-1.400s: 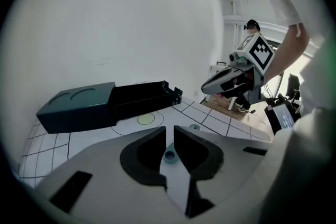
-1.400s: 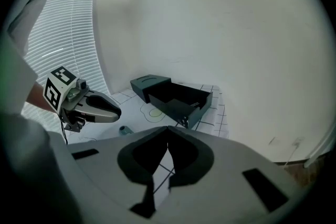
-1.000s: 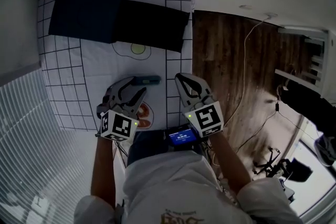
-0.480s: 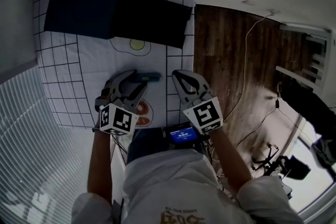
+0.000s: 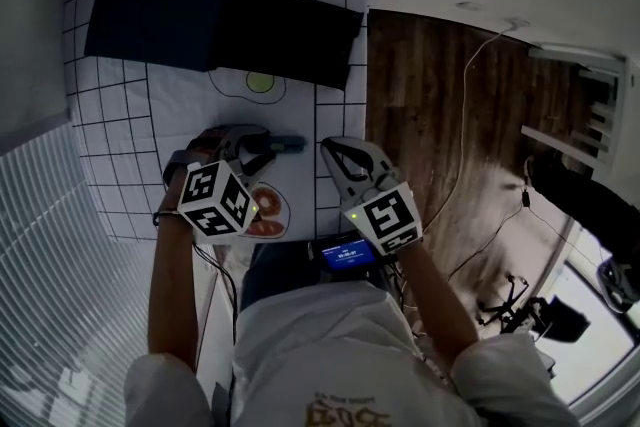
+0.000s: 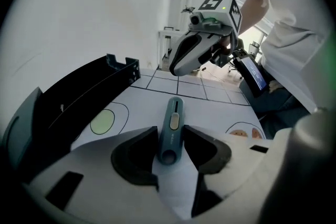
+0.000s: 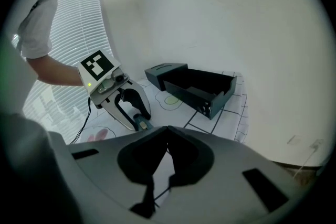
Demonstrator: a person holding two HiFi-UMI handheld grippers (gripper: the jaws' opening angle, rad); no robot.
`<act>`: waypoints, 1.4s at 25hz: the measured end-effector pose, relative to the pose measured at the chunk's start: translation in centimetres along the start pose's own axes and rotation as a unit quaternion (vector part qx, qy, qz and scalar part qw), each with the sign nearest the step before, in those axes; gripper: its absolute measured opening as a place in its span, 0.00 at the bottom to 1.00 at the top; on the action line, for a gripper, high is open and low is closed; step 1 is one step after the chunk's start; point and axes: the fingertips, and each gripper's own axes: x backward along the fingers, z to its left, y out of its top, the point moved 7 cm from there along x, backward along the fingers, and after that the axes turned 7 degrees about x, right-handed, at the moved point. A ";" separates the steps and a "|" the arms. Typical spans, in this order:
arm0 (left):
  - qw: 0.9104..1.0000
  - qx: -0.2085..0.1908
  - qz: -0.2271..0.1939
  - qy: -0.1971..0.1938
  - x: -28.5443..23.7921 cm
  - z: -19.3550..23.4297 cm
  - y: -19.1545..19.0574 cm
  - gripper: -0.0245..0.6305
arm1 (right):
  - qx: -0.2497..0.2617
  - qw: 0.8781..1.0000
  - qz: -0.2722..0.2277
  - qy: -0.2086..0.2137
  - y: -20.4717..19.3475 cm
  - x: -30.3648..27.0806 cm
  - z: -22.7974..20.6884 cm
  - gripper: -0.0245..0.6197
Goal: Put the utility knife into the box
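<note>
The teal utility knife (image 5: 285, 144) (image 6: 171, 126) lies flat on the white gridded mat. My left gripper (image 5: 250, 143) (image 6: 170, 145) is lowered over its near end. The jaws are closing, with the handle between them and the pads touching both of its sides. The right gripper view shows the same straddle of the knife (image 7: 140, 122). The open black box (image 5: 160, 15) (image 6: 86, 94) (image 7: 194, 86) stands at the mat's far side with its lid (image 5: 290, 45) folded out beside it. My right gripper (image 5: 335, 151) (image 7: 168, 131) hovers to the right of the knife, shut and empty.
The mat carries printed pictures: a green-centred egg (image 5: 260, 82) and a red food print (image 5: 264, 210). The mat's right edge (image 5: 362, 115) drops off to a wooden floor with a white cable (image 5: 465, 115). A device with a blue screen (image 5: 348, 257) sits at the person's waist.
My left gripper has moved forward and turned, from behind the knife to over it, and its jaws now flank the handle. The right gripper has barely shifted.
</note>
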 end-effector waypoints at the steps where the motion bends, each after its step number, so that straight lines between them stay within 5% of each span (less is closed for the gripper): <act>1: 1.000 -0.008 0.006 -0.006 0.0 0.1 0.1 0.29 | -0.002 1.000 0.002 -0.001 -0.2 0.1 0.0 0.05; 16: 1.000 0.001 -0.011 -0.018 0.4 0.1 0.3 0.24 | -0.003 0.999 -0.006 -0.032 0.8 1.7 -0.2 0.05; 35: 0.996 0.024 -0.057 0.061 6.1 -2.1 1.9 0.24 | 0.042 0.993 -0.054 -0.093 5.1 5.5 -1.3 0.05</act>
